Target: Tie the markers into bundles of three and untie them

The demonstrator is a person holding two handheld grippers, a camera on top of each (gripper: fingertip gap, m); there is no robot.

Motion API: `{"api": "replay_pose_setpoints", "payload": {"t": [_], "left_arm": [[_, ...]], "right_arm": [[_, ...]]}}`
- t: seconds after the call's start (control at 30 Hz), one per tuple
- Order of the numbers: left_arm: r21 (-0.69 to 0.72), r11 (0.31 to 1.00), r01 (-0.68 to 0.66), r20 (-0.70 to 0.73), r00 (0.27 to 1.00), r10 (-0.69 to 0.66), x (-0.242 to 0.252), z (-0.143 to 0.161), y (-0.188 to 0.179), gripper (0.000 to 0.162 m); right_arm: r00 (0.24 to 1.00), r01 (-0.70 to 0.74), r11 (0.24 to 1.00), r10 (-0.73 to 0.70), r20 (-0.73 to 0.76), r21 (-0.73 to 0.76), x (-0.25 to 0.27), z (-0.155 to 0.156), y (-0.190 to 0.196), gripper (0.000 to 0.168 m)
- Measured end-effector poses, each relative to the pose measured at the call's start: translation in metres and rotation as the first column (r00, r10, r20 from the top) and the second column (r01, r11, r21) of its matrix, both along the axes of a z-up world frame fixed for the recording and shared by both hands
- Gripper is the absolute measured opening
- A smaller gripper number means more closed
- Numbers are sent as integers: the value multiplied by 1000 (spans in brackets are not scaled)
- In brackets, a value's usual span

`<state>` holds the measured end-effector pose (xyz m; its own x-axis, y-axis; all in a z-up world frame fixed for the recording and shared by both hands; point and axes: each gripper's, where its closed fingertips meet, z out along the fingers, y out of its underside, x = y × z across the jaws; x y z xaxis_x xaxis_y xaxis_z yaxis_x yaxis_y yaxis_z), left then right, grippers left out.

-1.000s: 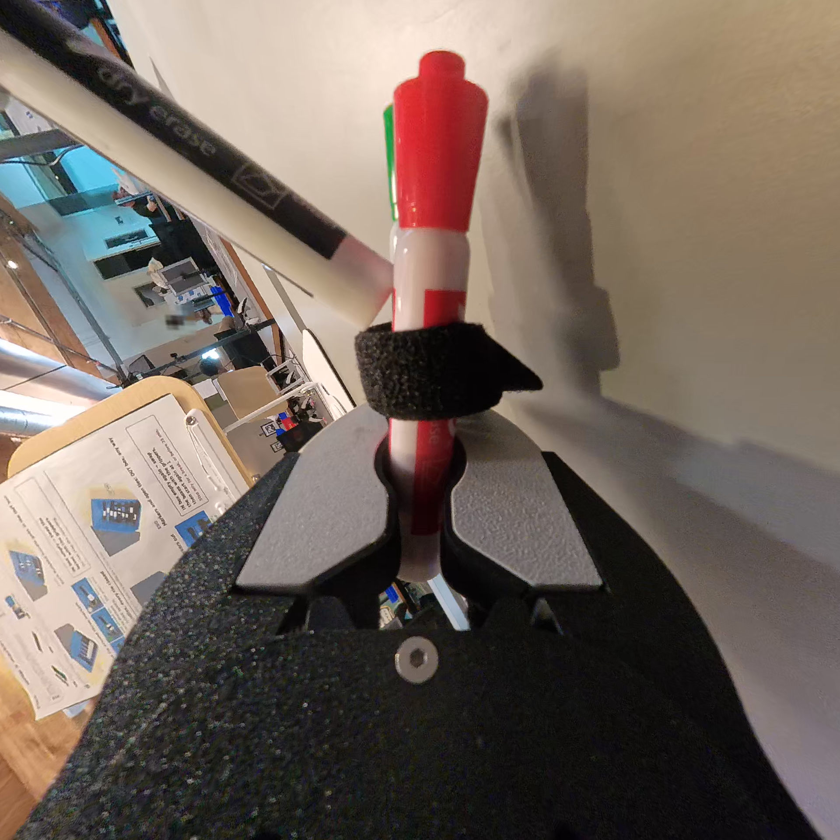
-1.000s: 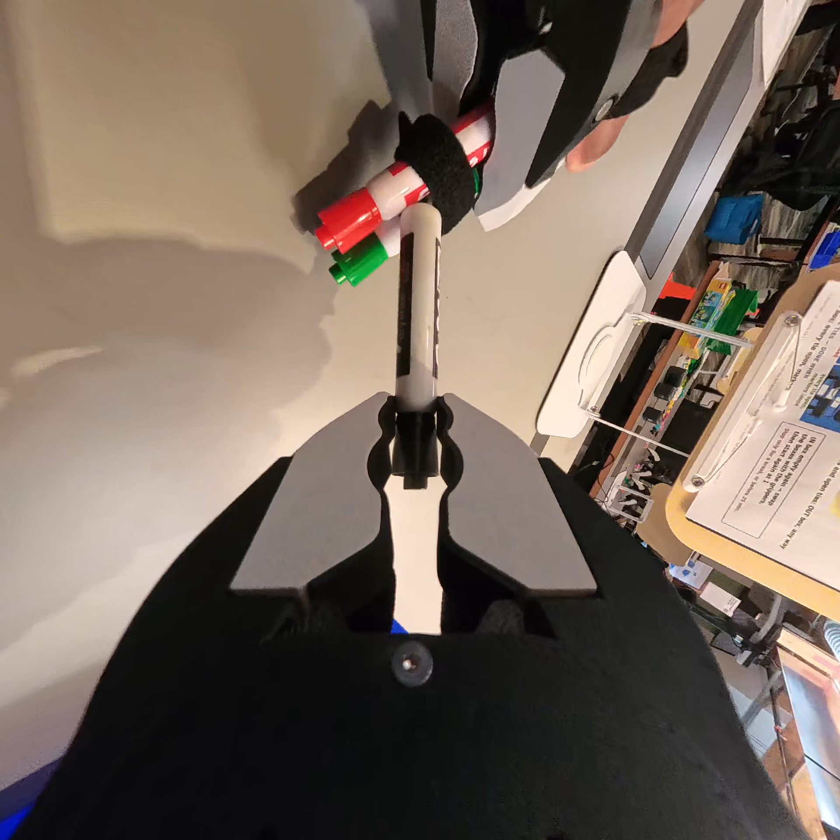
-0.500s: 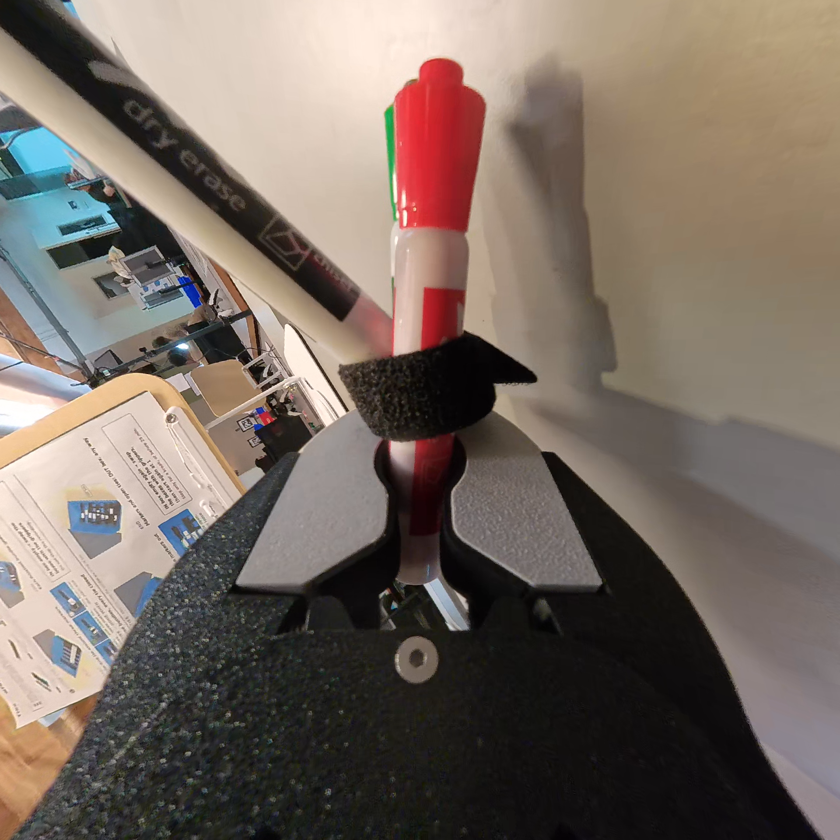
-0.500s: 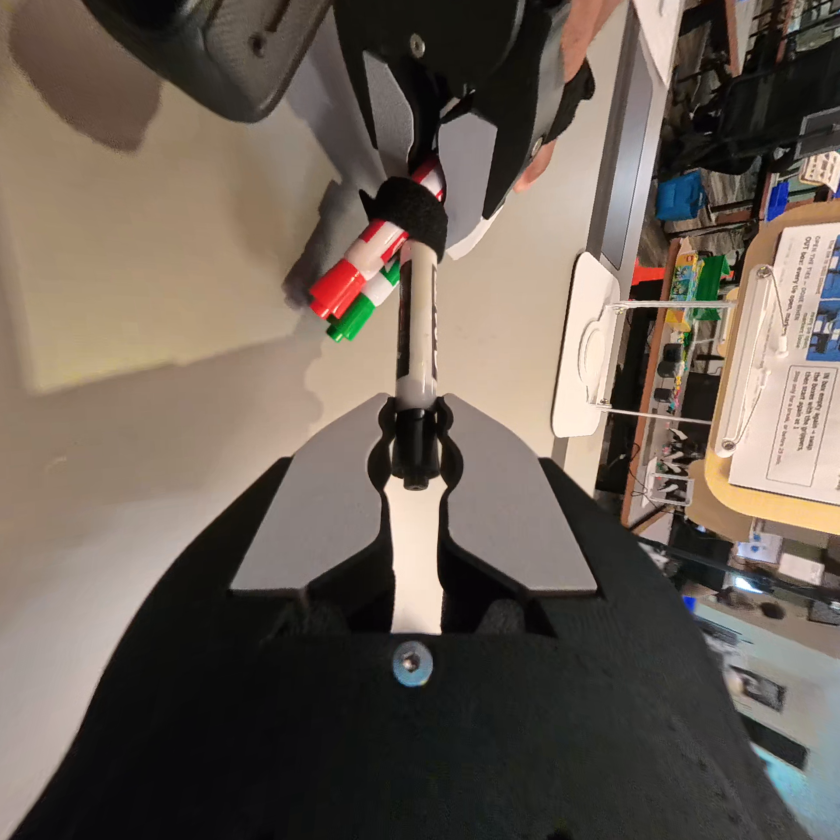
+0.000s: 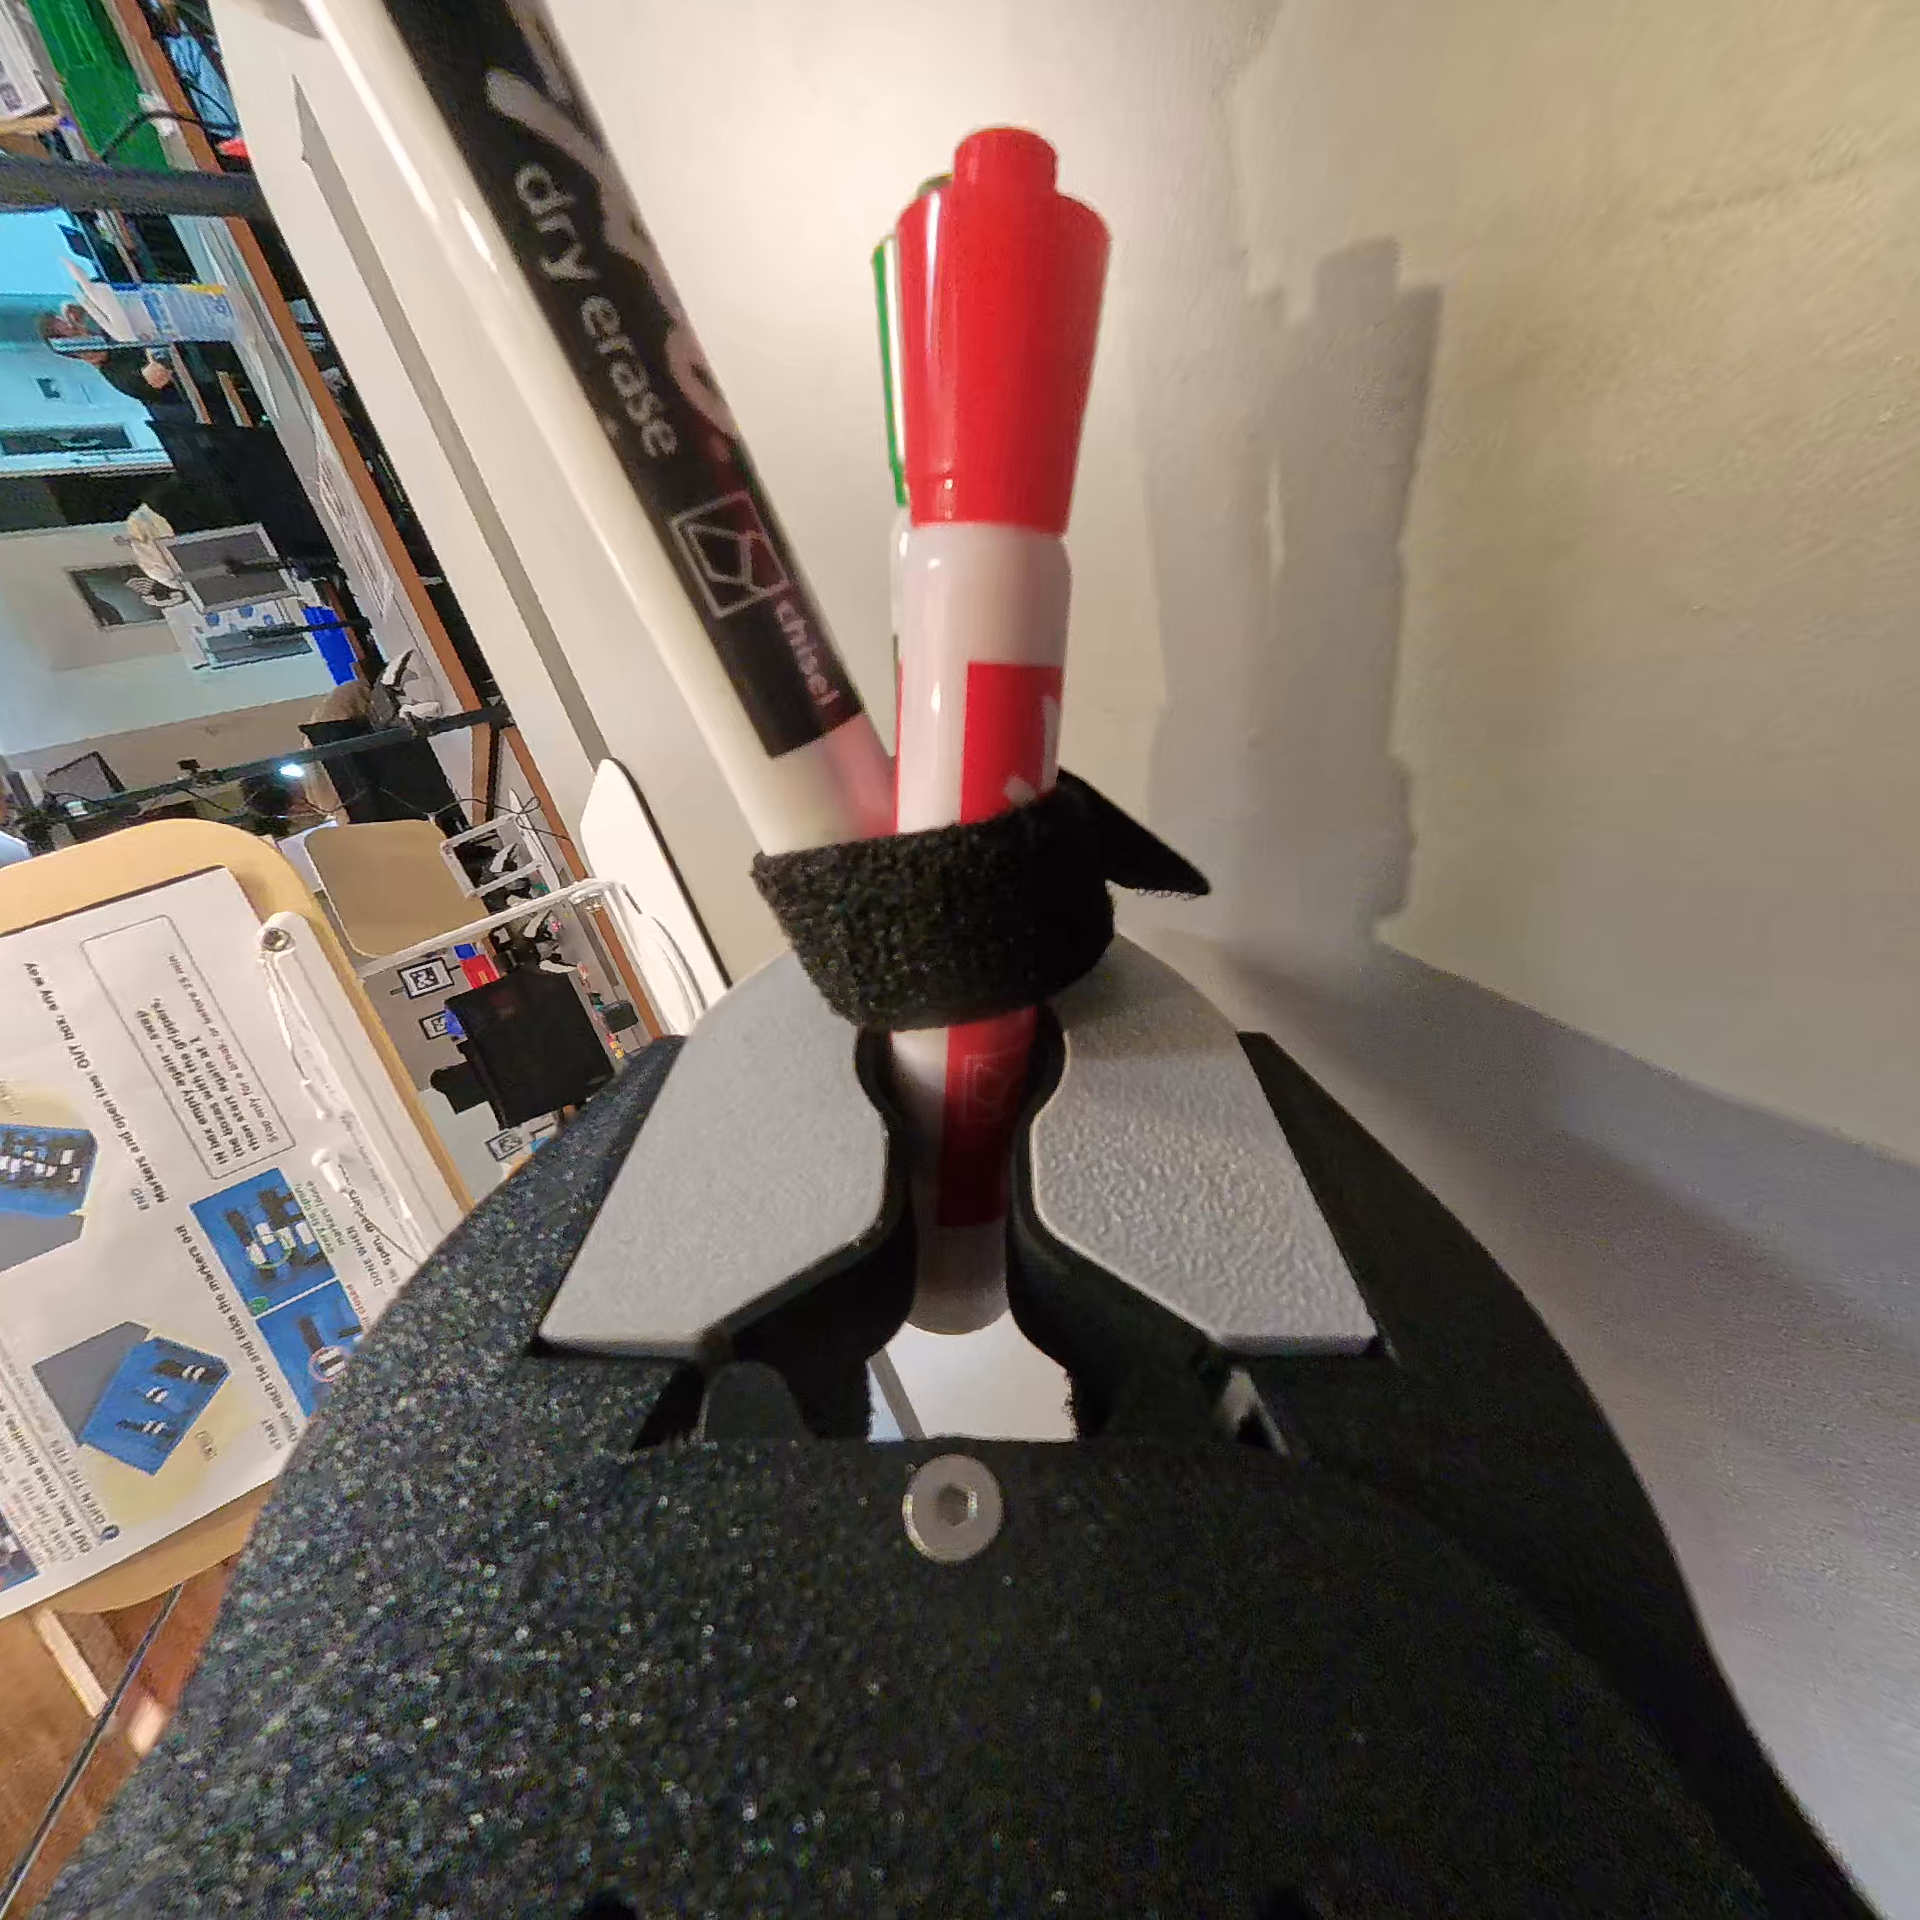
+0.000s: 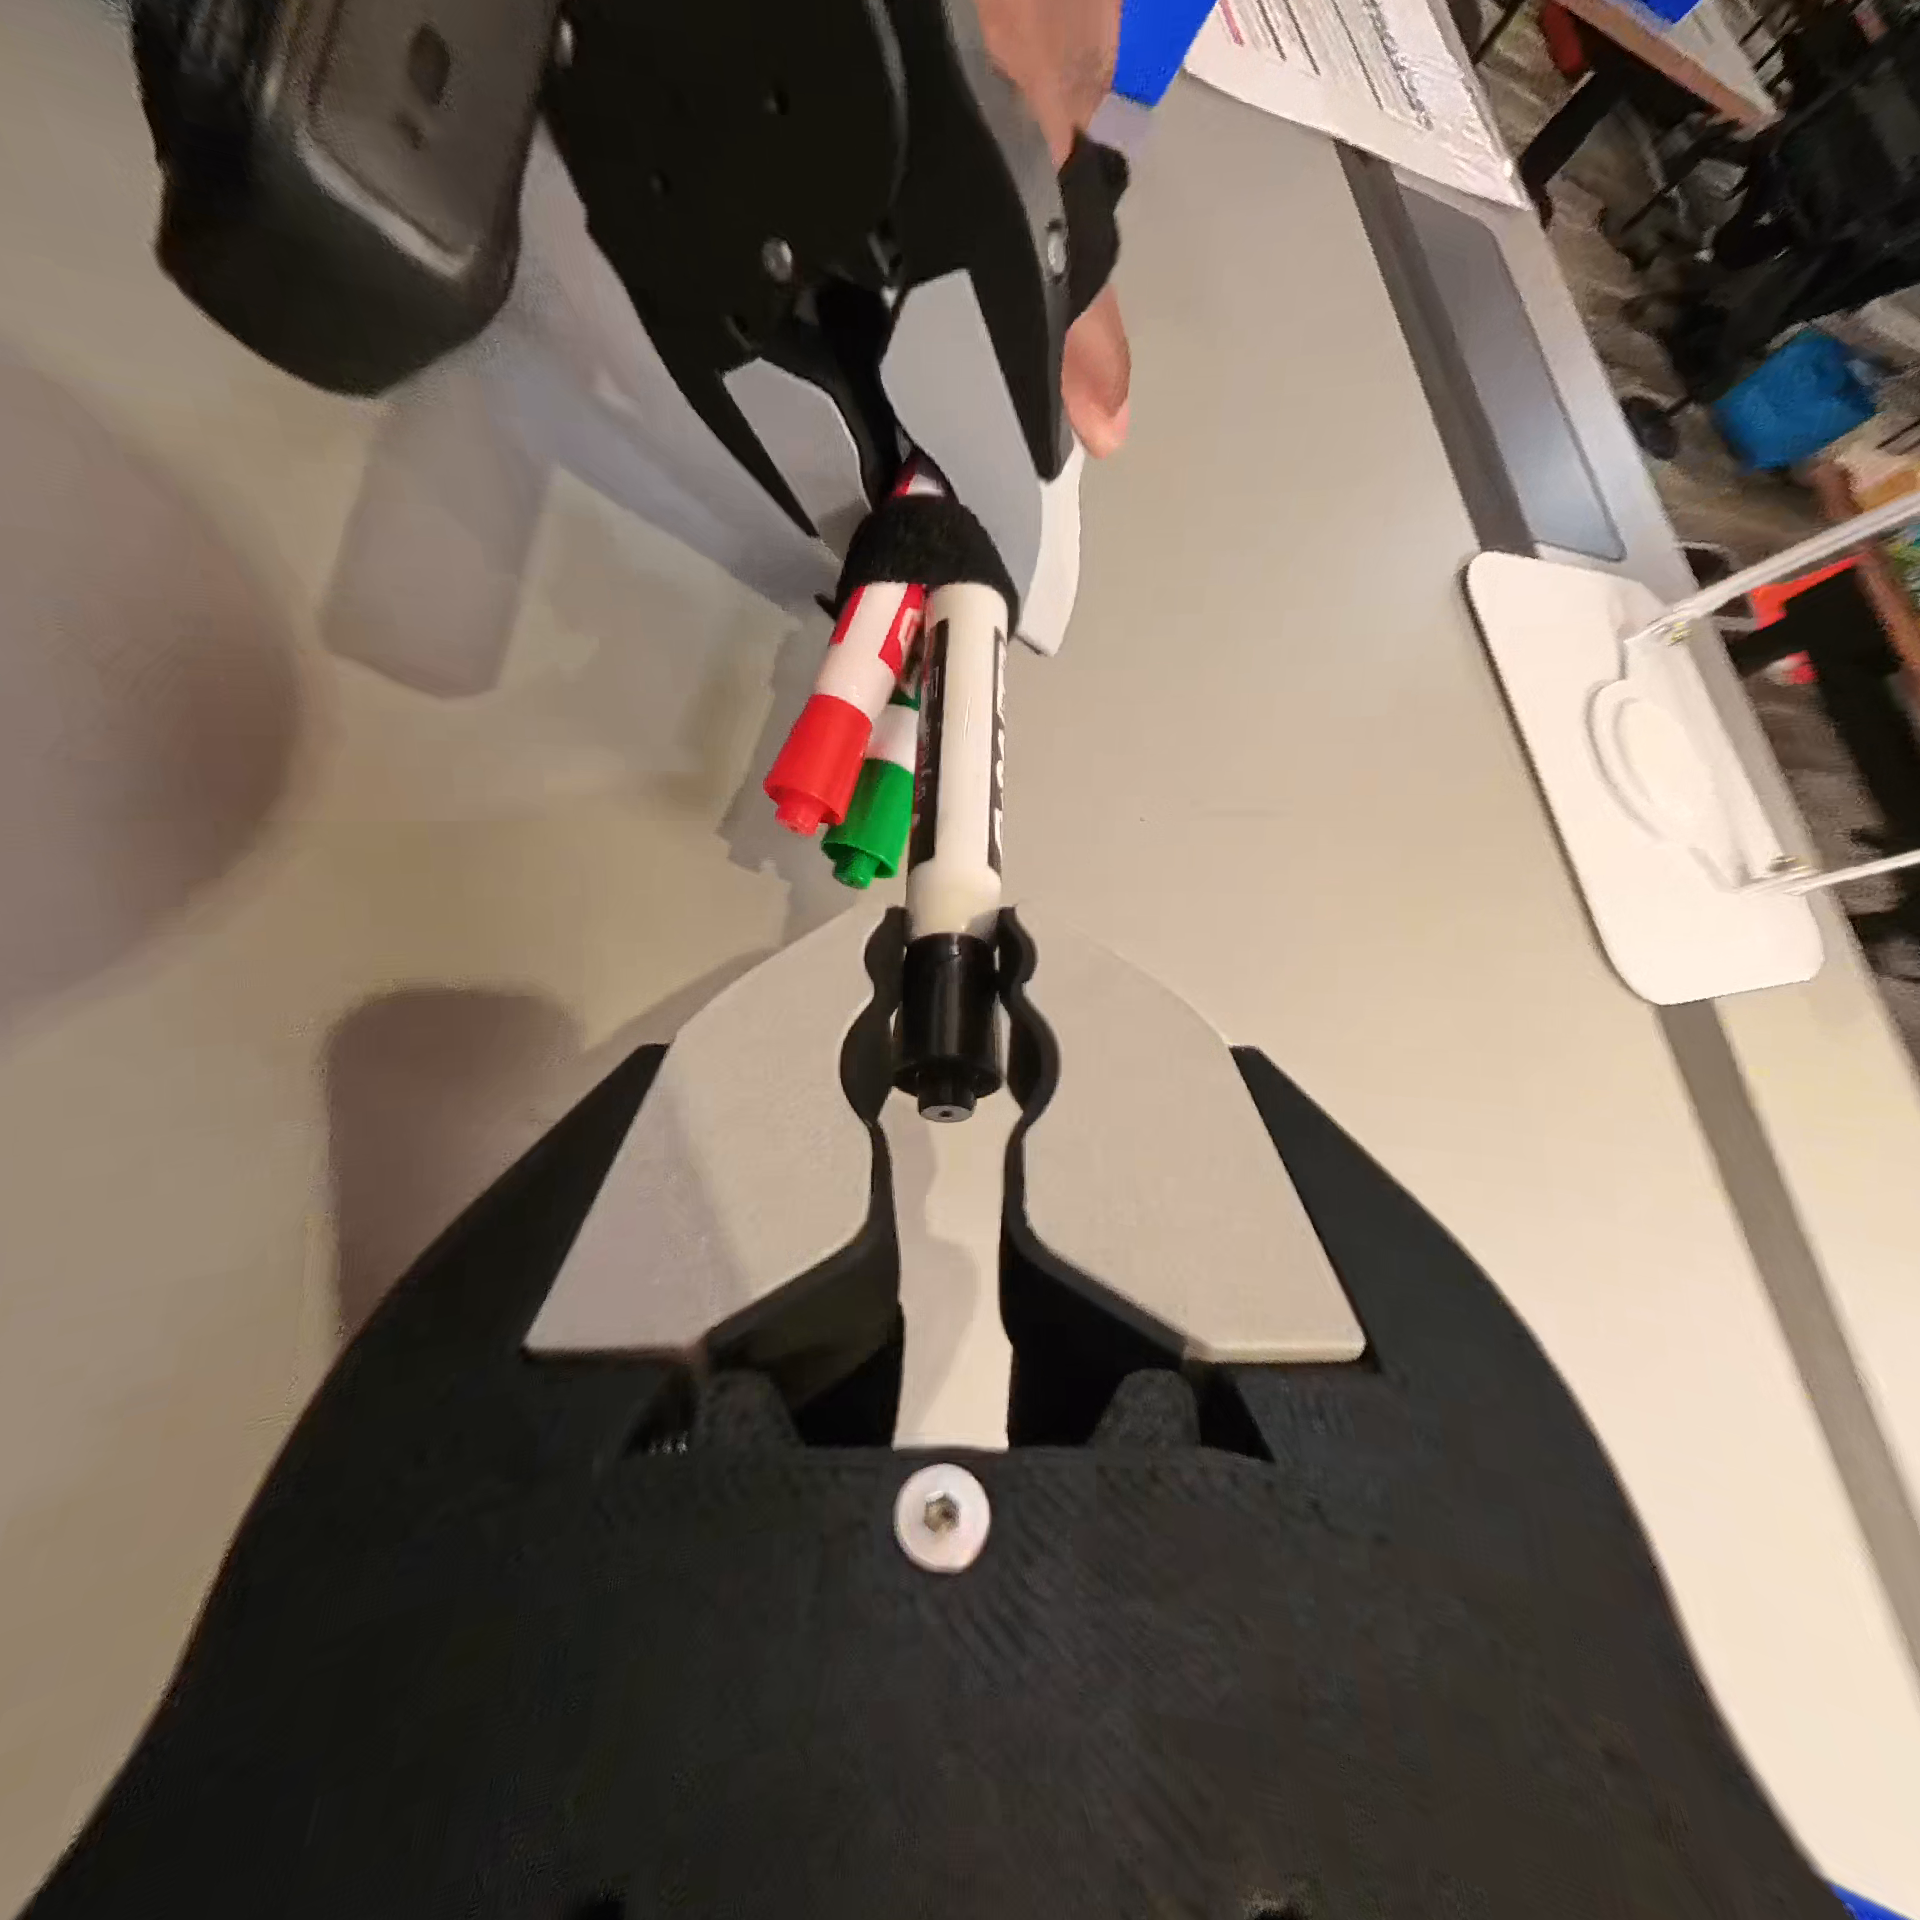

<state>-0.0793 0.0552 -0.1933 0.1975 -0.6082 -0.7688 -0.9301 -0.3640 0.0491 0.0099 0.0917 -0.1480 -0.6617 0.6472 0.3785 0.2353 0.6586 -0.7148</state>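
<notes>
My left gripper [image 5: 961,1060] is shut on the barrel of a red marker [image 5: 987,520], held above the table. A green marker [image 5: 886,343] sits behind it, mostly hidden. A black hook-and-loop strap [image 5: 935,925] circles both just above my fingers. My right gripper [image 6: 951,935] is shut on the black cap end of a black-and-white marker [image 6: 961,748]. That marker's far end is inside the strap [image 6: 920,556] beside the red marker [image 6: 847,707] and green marker [image 6: 878,810]. In the left wrist view the black marker [image 5: 623,416] slants up to the left.
The cream table top [image 6: 1299,727] lies below. A white clear-armed stand [image 6: 1642,790] sits near the table's grey edge. An instruction sheet on a wooden board [image 5: 156,1195] is at the left. A person's hand [image 6: 1091,312] holds the left gripper. One gripper's finger ends stand about 11 cm off the other's.
The black marker's end has gone into the strap loop and swung closer to parallel with the red and green markers. Both grippers have turned and come closer together.
</notes>
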Motion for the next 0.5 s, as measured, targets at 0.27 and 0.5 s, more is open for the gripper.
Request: {"api": "replay_pose_setpoints", "payload": {"t": [0.27, 0.5], "left_arm": [[88, 995, -39, 20, 999, 38, -1, 9, 1, 15], [104, 994, -36, -9, 999, 37, -4, 6, 0, 15]], "right_arm": [[992, 85, 960, -57, 112, -266, 1, 0, -3, 16], [993, 112, 991, -110, 38, -67, 0, -19, -2, 16]]}}
